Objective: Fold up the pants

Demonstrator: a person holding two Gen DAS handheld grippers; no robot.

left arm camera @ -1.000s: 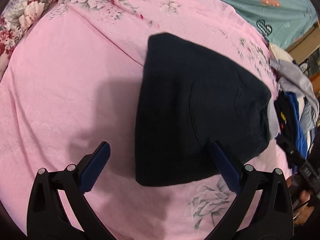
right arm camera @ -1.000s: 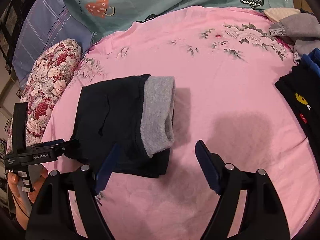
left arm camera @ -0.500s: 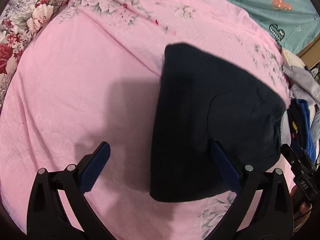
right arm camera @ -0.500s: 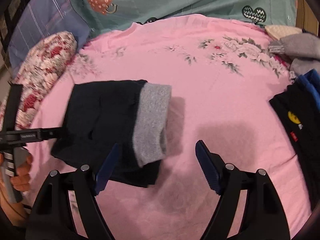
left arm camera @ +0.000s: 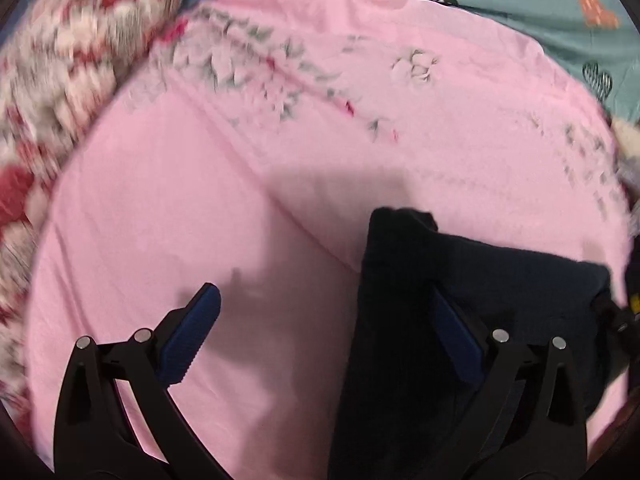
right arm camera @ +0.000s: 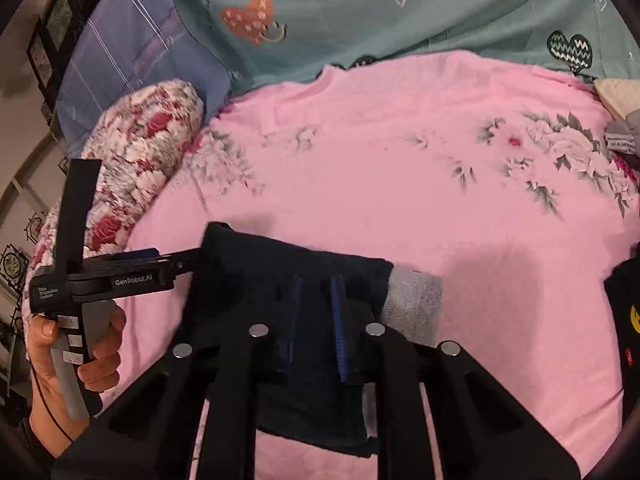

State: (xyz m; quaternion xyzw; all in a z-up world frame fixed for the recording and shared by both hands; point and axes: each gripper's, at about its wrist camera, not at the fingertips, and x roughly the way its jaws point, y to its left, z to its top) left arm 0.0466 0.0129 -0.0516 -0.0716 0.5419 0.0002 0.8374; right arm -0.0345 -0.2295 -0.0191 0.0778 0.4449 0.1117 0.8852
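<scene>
Jaws differ between the two tools: the right gripper (right arm camera: 316,328) has its blue pads drawn close together, pinched on a fold of the dark cloth, while the left gripper (left arm camera: 324,340) stands wide apart and holds nothing, one pad over bare sheet and the other overlapping the bundle's left edge.

In the right wrist view the pants (right arm camera: 280,292) sit in the lower middle of the frame as a compact dark rectangle, several layers thick, with the grey waistband (right arm camera: 414,304) poking out at the right end. In the left wrist view the same bundle (left arm camera: 460,280) fills the lower right of the frame. I cannot tell whether it lies flat or is partly raised off the sheet.

Judging by that shape, the folding looks largely done: the legs are already doubled up and no loose length trails out. What seems left is a last tidy or carrying the bundle aside.

Around it spreads the pink floral sheet (right arm camera: 400,184), mostly bare. A rose-print pillow (right arm camera: 148,140) lies at the upper left, with a blue pillow (right arm camera: 132,52) behind it and a teal heart-print cover (right arm camera: 380,12) across the top. Dark clothing with a yellow mark (right arm camera: 628,304) is at the right edge, and the person's left hand (right arm camera: 60,360) grips its tool handle at lower left.
</scene>
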